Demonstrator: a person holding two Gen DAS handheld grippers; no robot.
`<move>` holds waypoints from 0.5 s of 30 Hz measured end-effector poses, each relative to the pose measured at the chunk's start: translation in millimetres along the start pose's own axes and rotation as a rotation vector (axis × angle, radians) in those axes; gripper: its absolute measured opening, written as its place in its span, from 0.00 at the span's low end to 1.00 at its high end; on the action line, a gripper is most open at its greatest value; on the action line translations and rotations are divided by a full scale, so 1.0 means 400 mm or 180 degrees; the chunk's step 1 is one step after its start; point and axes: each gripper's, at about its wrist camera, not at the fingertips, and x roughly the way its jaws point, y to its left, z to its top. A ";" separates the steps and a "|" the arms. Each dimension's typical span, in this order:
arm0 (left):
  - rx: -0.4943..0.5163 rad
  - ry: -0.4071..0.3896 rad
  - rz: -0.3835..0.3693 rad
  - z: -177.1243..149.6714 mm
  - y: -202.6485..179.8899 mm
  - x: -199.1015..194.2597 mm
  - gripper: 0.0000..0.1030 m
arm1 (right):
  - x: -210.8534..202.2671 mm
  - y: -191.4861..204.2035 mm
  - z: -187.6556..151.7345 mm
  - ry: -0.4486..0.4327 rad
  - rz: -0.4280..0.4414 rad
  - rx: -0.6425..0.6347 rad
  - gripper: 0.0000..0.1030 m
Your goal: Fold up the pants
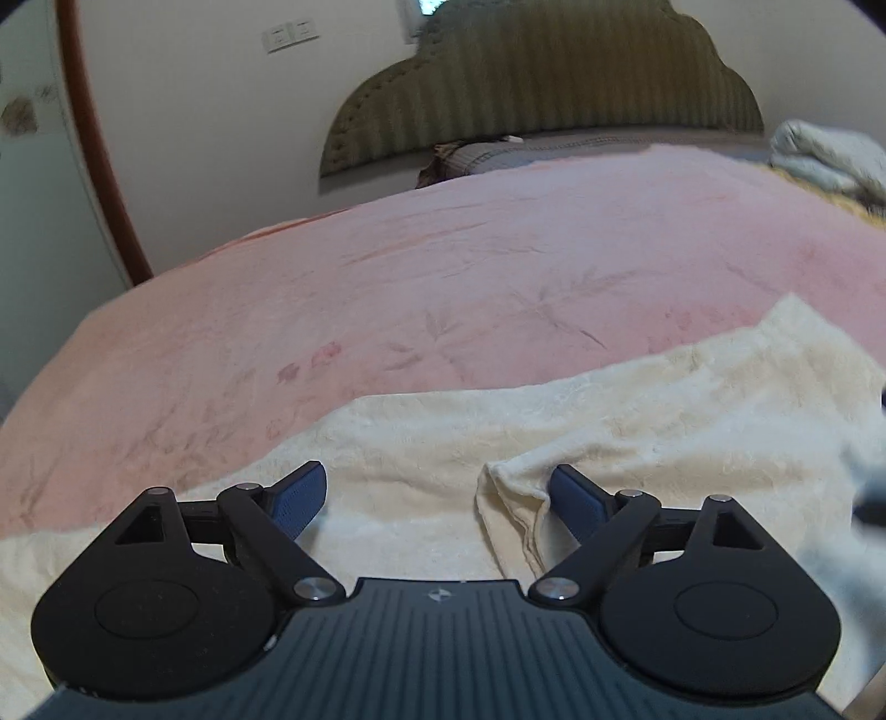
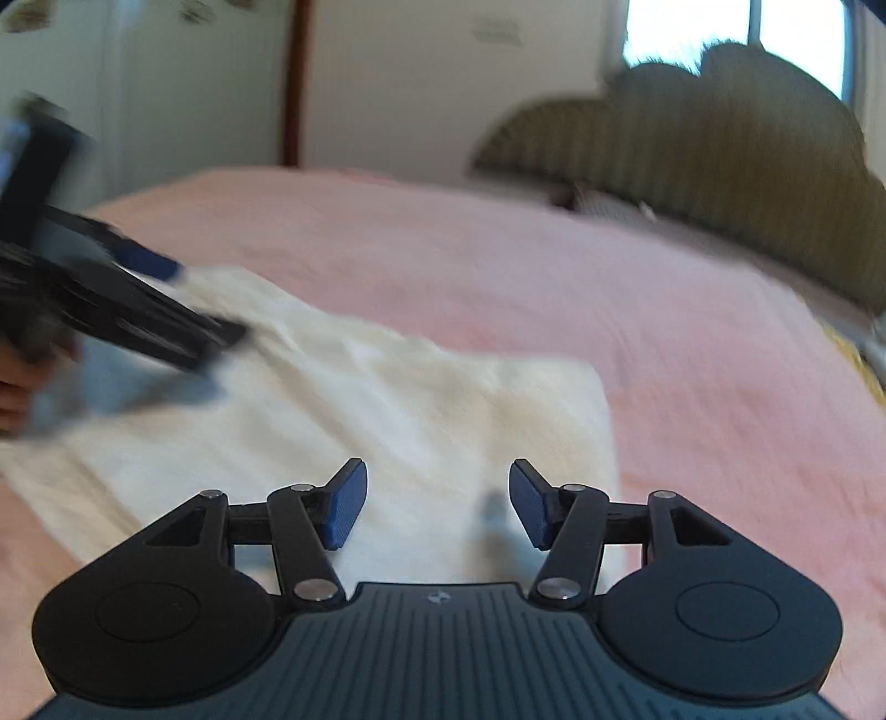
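Note:
Cream-white pants (image 1: 554, 421) lie flat on the pink bed cover (image 1: 443, 266). In the left wrist view my left gripper (image 1: 437, 493) is open just above the cloth, and a folded cream corner (image 1: 512, 498) lies against its right finger. In the right wrist view the pants (image 2: 398, 399) show as a broad folded panel with a straight right edge. My right gripper (image 2: 437, 498) is open and empty above the panel's near part. The left gripper (image 2: 144, 310) shows blurred at the left, over the far end of the pants.
A padded olive headboard (image 1: 542, 83) and pillow (image 1: 487, 152) stand at the far end of the bed. A pale bundled blanket (image 1: 825, 155) lies at the far right. A wall with a brown door frame (image 1: 105, 166) is on the left. A bright window (image 2: 736, 27) is behind the headboard.

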 end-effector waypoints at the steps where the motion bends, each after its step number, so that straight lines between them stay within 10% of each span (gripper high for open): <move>1: -0.0070 -0.0008 0.0020 0.002 0.006 -0.001 0.88 | -0.009 0.031 0.014 -0.0100 0.0134 -0.0126 0.55; 9: -0.0295 -0.0168 0.0664 -0.001 0.065 -0.047 0.96 | -0.047 0.236 -0.011 -0.0416 0.0582 -0.1270 0.54; 15: -0.0465 0.0028 0.0409 -0.020 0.086 -0.060 0.96 | -0.014 0.224 -0.032 -0.0253 0.0507 -0.1295 0.54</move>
